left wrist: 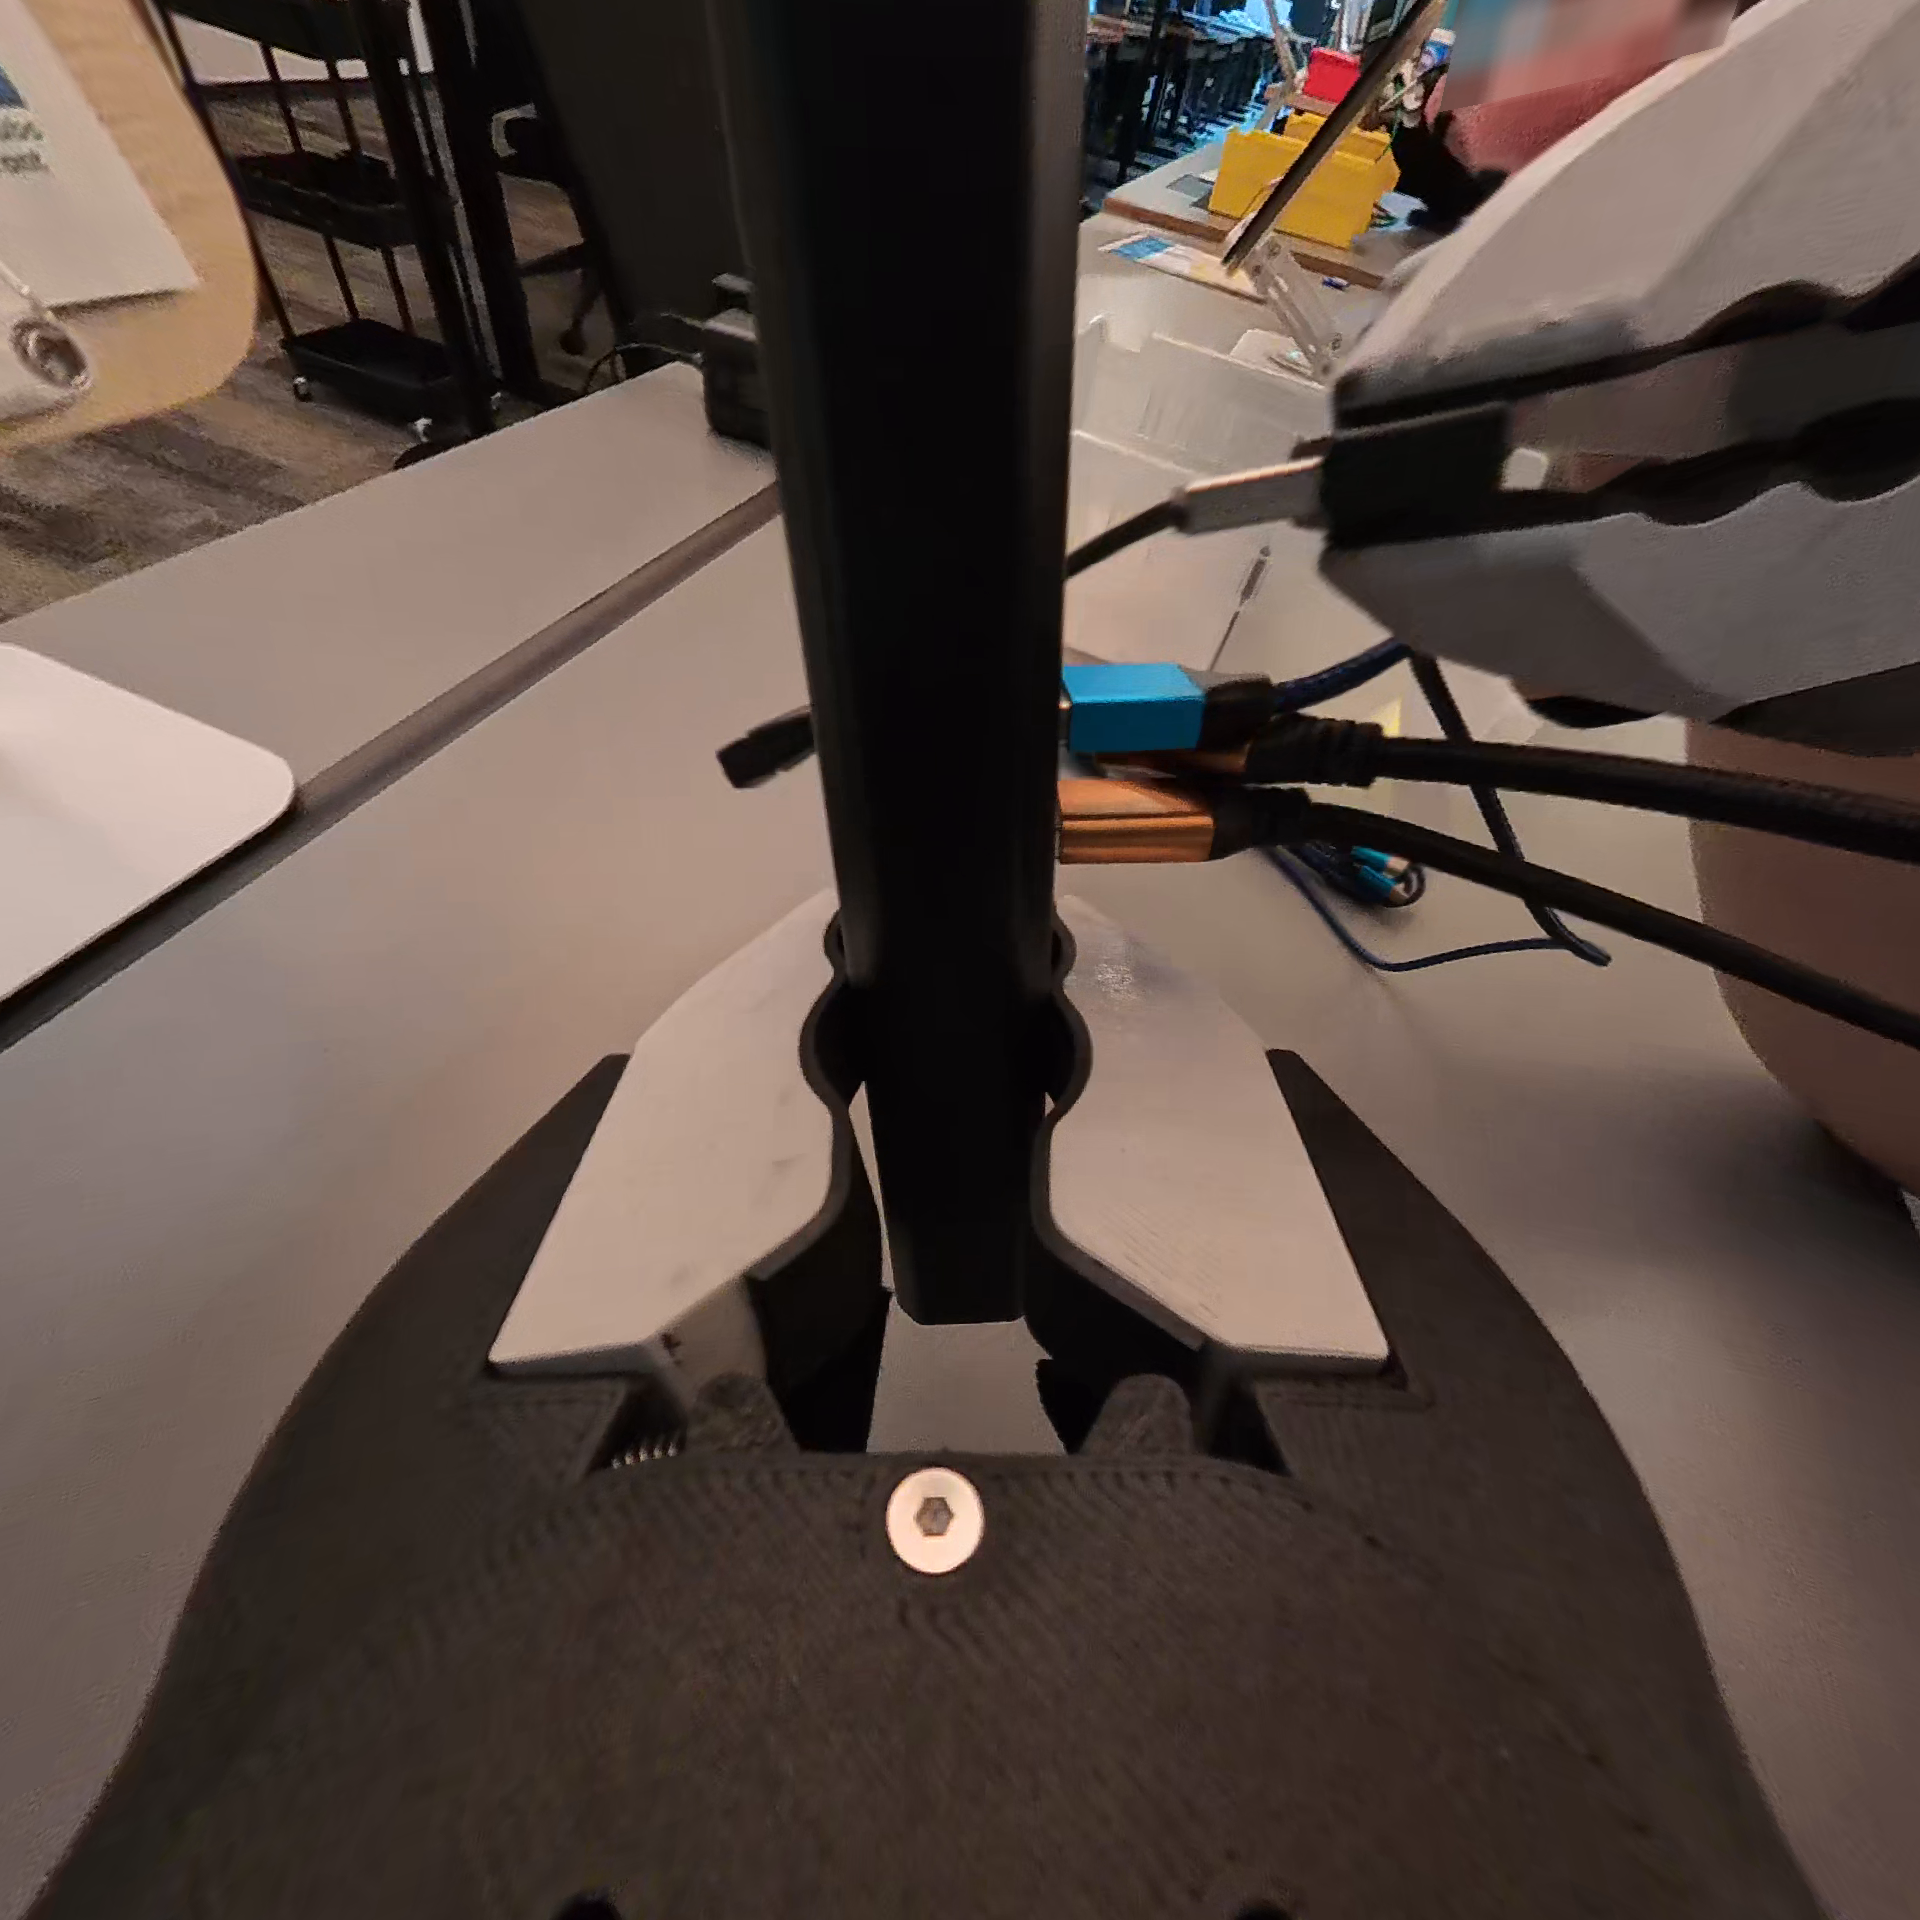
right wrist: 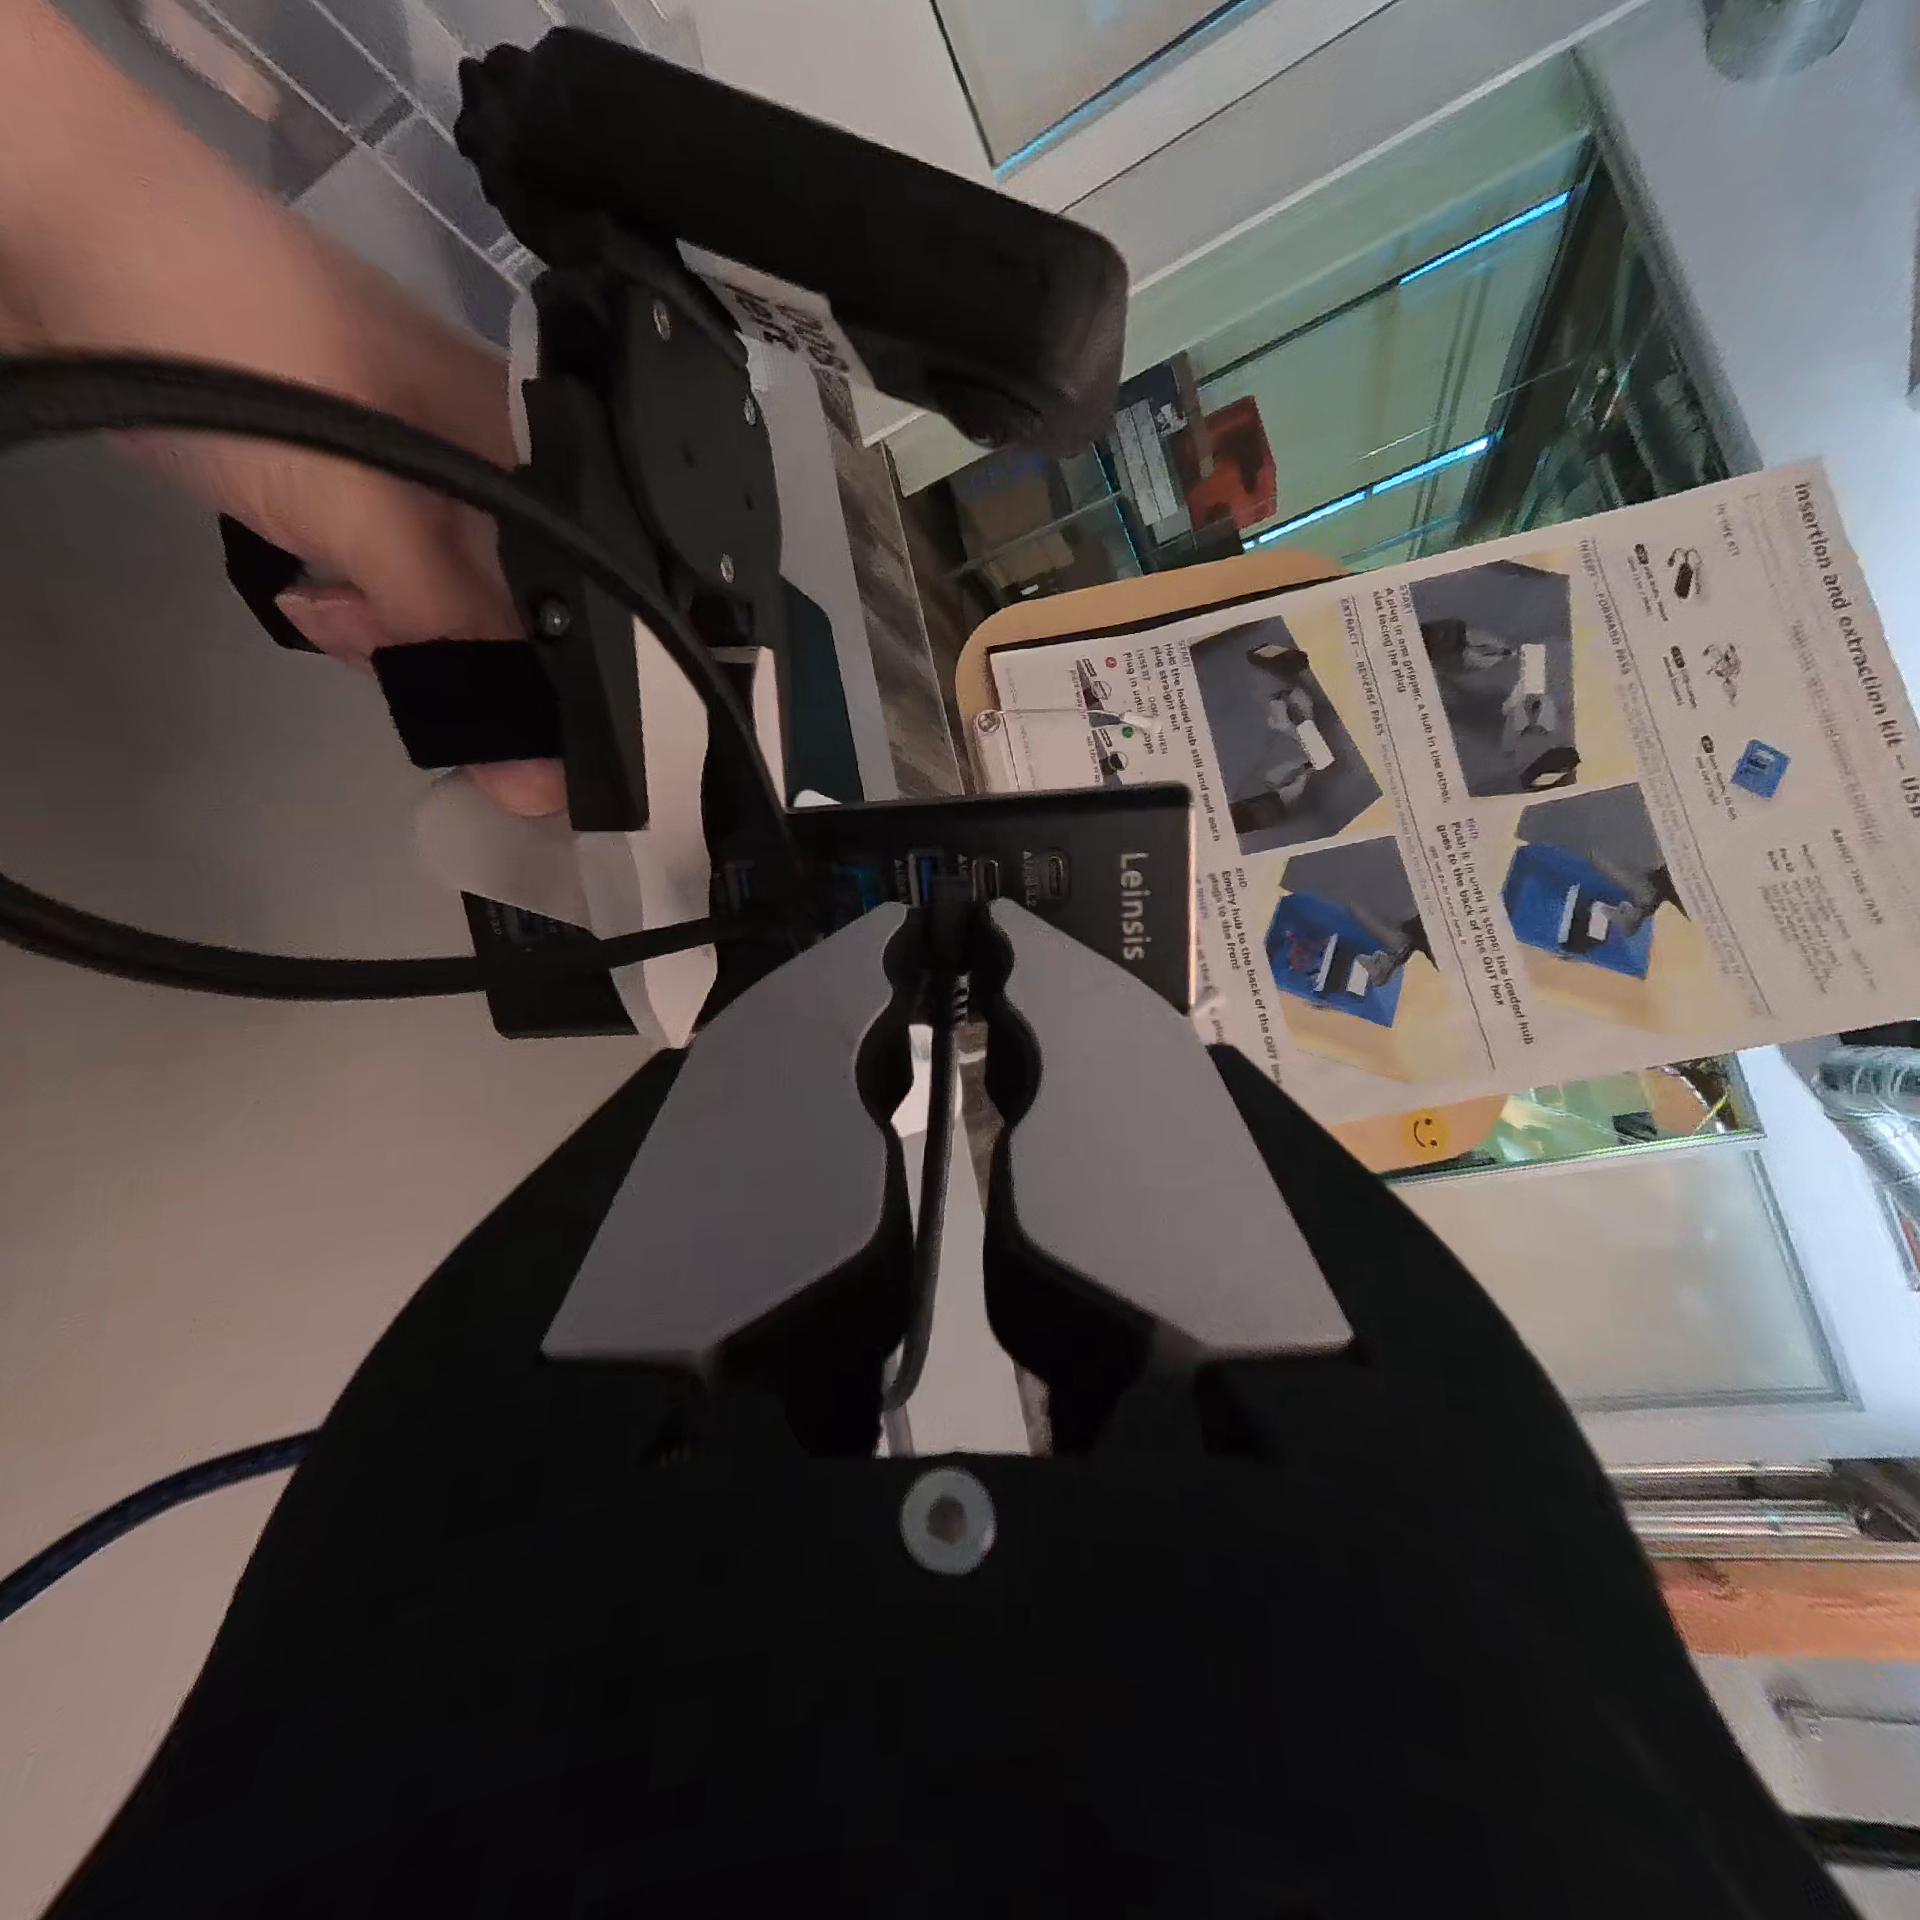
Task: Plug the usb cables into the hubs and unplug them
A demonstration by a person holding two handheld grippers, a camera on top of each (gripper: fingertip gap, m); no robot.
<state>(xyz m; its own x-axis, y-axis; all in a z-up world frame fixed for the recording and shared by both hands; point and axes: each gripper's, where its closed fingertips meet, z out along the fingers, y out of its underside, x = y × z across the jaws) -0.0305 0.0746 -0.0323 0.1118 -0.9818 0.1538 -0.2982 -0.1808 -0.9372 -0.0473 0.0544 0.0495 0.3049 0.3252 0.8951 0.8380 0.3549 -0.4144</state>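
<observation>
Hub [left wrist: 925, 623] between fingers [left wrist: 727, 1122], plugged cables [left wrist: 1558, 779] beside.

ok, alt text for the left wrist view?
The left gripper clamps a black USB hub upright over a grey table. Blue and orange plugs sit in its right side, and the right gripper holds a silver-tipped plug beside it.

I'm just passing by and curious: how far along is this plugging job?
Partly done. Three plugs, a blue one and two orange ones, already sit in the black hub, which the left gripper clamps upright. In hand: the right gripper pinches a black plug whose silver tip is bare, short of the hub. Left: push it in, then pull everything out.
</observation>
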